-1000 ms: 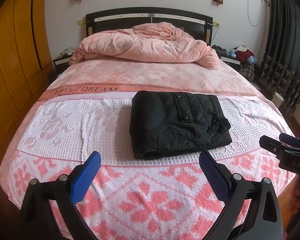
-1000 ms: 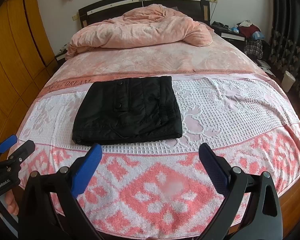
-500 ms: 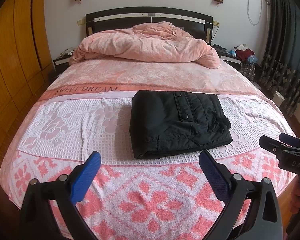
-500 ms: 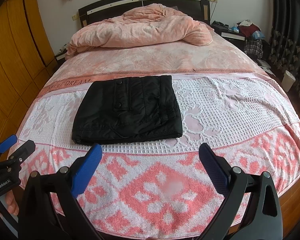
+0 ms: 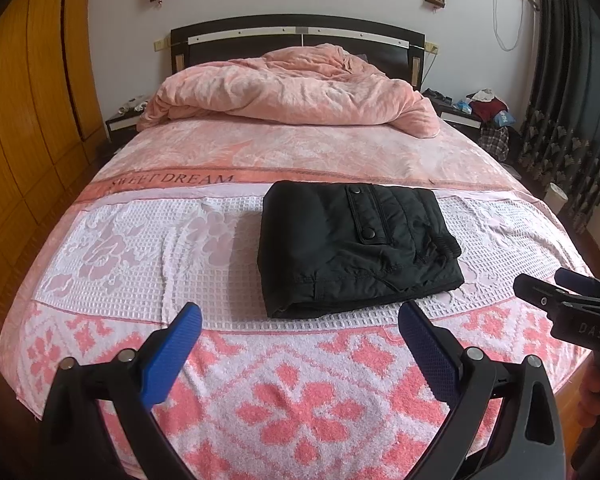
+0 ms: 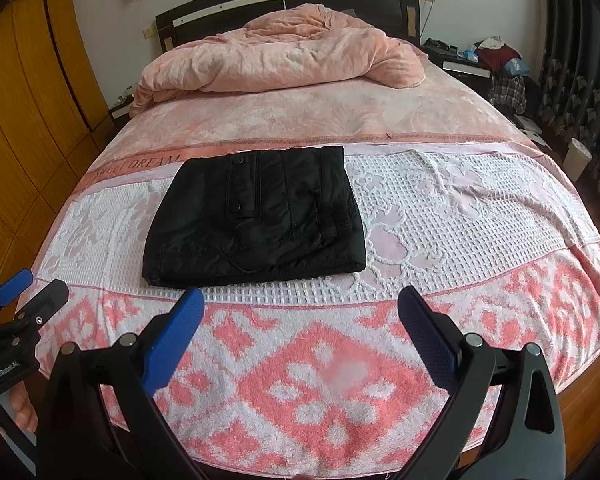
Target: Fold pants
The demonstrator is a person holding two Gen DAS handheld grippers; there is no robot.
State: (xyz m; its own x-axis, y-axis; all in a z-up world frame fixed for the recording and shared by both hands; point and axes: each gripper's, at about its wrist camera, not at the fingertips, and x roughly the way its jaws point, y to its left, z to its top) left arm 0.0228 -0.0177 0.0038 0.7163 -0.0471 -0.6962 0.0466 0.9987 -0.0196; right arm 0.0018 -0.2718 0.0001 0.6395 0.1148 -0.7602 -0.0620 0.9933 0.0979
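The black pants (image 5: 356, 246) lie folded into a compact rectangle on the white waffle band of the bed cover, a snap pocket flap facing up; they also show in the right wrist view as black pants (image 6: 256, 216). My left gripper (image 5: 300, 316) hangs open above the pink flower border, short of the pants' near edge, holding nothing. My right gripper (image 6: 300, 304) is open too, near the pants' front right corner, with nothing between its blue pads. Each gripper shows at the edge of the other's view: the right gripper (image 5: 556, 288) and the left gripper (image 6: 30, 286).
A crumpled pink duvet (image 5: 296, 92) is heaped at the dark headboard (image 5: 296, 36). Orange wardrobe doors (image 5: 24, 120) line the left. A cluttered nightstand (image 5: 484, 108), dark curtains (image 5: 572, 100) and a white bin (image 6: 578, 158) stand right. The bed's foot edge (image 6: 340, 464) is near.
Nothing has visibly changed apart from a very slight drift of both views; the pants lie still and both grippers stay open.
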